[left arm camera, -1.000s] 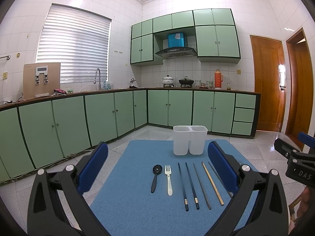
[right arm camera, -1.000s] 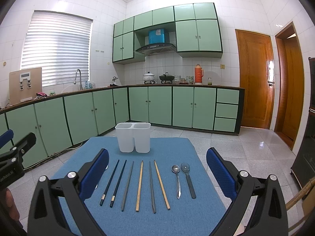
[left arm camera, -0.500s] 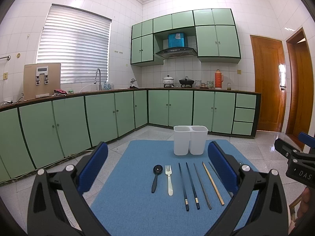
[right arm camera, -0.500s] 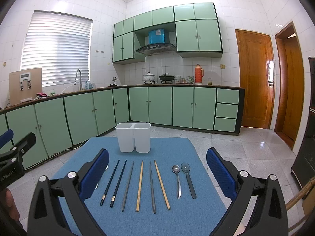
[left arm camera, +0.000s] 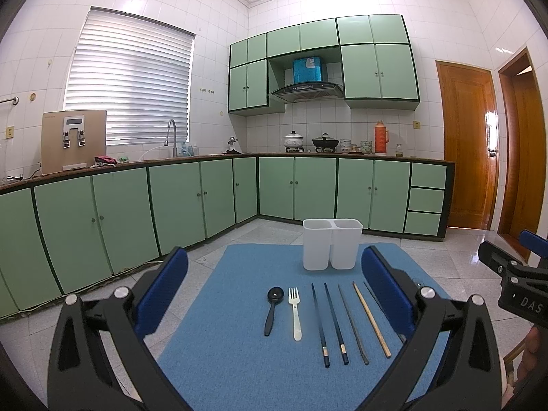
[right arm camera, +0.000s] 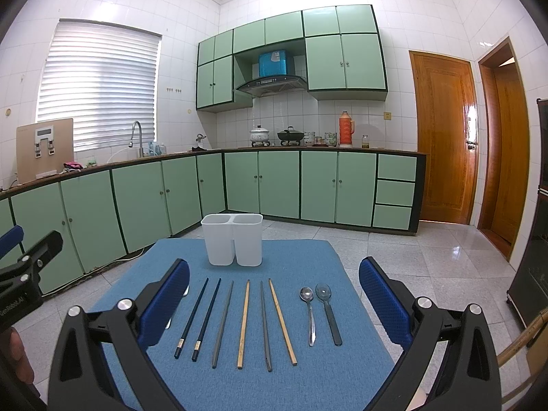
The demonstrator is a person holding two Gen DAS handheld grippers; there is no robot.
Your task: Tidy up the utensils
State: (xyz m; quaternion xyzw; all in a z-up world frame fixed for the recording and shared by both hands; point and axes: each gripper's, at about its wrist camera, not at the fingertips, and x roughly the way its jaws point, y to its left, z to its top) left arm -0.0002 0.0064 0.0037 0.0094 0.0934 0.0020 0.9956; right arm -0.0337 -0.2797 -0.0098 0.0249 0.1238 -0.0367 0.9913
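A white two-compartment holder [left arm camera: 332, 248] [right arm camera: 233, 239] stands at the far end of a blue mat [left arm camera: 239, 359] [right arm camera: 308, 376]. In front of it lie utensils in a row: a black spoon [left arm camera: 272, 310], a white fork [left arm camera: 295, 311], dark blue chopsticks [left arm camera: 327, 323] [right arm camera: 198, 315], grey chopsticks [right arm camera: 222, 323], wooden chopsticks [left arm camera: 371, 318] [right arm camera: 244, 323], a metal spoon [right arm camera: 309, 311] and a dark spoon [right arm camera: 328, 311]. My left gripper [left arm camera: 274, 274] hovers open over the mat's left part. My right gripper [right arm camera: 274, 274] hovers open over the right part. Neither holds anything.
Green kitchen cabinets [left arm camera: 171, 198] run along the left and back walls, with pots and a red thermos [right arm camera: 346, 128] on the counter. Tiled floor [right arm camera: 428, 267] surrounds the mat. Wooden doors [right arm camera: 441, 137] stand at the right.
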